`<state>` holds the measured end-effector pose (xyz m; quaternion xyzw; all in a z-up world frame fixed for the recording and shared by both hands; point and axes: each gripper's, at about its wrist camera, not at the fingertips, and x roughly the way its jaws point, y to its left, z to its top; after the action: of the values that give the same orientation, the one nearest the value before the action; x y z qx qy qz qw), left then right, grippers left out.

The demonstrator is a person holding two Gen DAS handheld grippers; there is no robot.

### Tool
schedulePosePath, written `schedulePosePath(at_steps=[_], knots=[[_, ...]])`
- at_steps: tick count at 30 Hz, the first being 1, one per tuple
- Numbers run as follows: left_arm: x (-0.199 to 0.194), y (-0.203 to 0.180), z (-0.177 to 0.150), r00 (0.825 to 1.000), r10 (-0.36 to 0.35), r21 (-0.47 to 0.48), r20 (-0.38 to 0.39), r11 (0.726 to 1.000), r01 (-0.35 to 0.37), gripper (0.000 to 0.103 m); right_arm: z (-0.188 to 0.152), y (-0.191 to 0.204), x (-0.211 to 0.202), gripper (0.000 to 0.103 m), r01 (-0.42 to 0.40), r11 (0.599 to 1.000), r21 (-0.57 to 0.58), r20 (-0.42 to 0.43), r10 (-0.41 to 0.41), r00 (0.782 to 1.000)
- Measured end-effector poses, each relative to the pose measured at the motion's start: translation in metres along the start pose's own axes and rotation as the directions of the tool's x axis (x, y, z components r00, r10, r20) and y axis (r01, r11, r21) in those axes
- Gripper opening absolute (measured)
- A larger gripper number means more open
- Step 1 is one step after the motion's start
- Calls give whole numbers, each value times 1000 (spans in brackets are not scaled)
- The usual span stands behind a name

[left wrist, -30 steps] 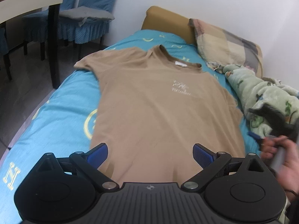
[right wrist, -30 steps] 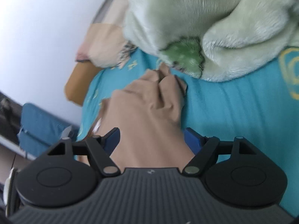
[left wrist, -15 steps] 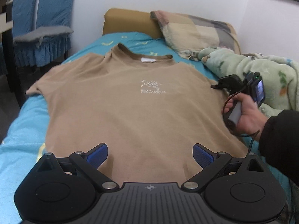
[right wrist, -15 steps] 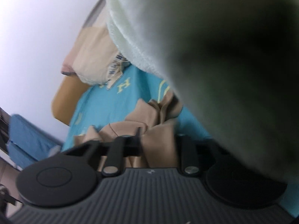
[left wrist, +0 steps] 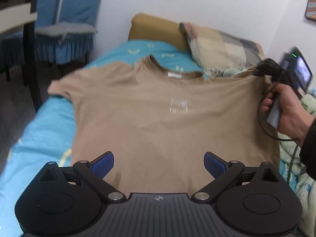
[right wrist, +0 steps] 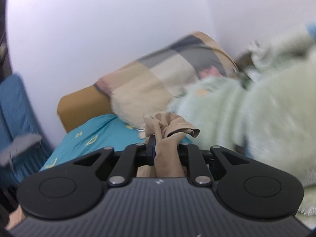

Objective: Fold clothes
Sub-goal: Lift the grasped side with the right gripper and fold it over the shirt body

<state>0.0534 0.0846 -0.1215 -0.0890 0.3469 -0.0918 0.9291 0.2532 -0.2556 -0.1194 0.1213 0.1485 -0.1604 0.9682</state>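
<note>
The right gripper (right wrist: 165,148) pinched the tan T-shirt's (left wrist: 158,122) sleeve above the bed (left wrist: 45,130), while the left gripper's (left wrist: 159,164) fingers stood spread.

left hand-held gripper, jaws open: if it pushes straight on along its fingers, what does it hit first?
Most likely the tan T-shirt: the left hand-held gripper points down at its lower front, spread on the bed, with nothing between the open jaws. Depth is unclear, so contact distance can't be judged.

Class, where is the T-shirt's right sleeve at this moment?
In the right wrist view the sleeve is bunched between the right tongs, lifted off the blue sheet, beside the green blanket.
</note>
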Motion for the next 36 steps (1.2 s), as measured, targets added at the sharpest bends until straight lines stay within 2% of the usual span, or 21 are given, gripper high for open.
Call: schedulePosePath(at_steps=[4,9,12,15,16,17,19,22,23,27,33,36], knots=[[-14,11,10,998,24,-20,61,1000,-23,99,-6,77,-1,16,25,977,-211,21,-21,1000],[-12,37,21,989,99,-46,108,994,-94,99,-59,163,5,16,-42,896,-441,-34,31,999],[-1,54,24,982,151,-59,112,988,-145,99,-94,202,14,17,-100,858,-503,-86,66,994],[14,70,26,983,166,-94,83,983,-158,99,-115,220,33,23,-194,850,-490,-194,111,975],[20,75,27,985,162,-109,68,982,-154,99,-119,222,37,36,-241,855,-459,-240,142,960],[24,78,27,986,158,-122,54,981,-150,99,-122,223,41,67,-289,860,-420,-285,177,942],[30,82,27,988,150,-133,39,981,-143,99,-124,219,29,100,-344,864,-367,-294,243,924],[34,86,27,990,138,-138,34,982,-132,99,-112,209,-1,101,-407,858,-313,-310,312,898],[34,86,26,990,134,-137,34,982,-128,99,-105,203,-16,101,-415,856,-309,-298,327,897],[23,79,24,990,126,-114,58,986,-119,99,-77,169,-77,101,-407,868,-285,-210,358,910],[-4,58,24,988,103,-55,114,994,-97,99,-46,85,-183,101,-377,916,-137,-141,358,923],[-21,51,18,993,47,-96,105,995,-37,99,-44,43,-241,101,-346,934,-93,-137,332,933]])
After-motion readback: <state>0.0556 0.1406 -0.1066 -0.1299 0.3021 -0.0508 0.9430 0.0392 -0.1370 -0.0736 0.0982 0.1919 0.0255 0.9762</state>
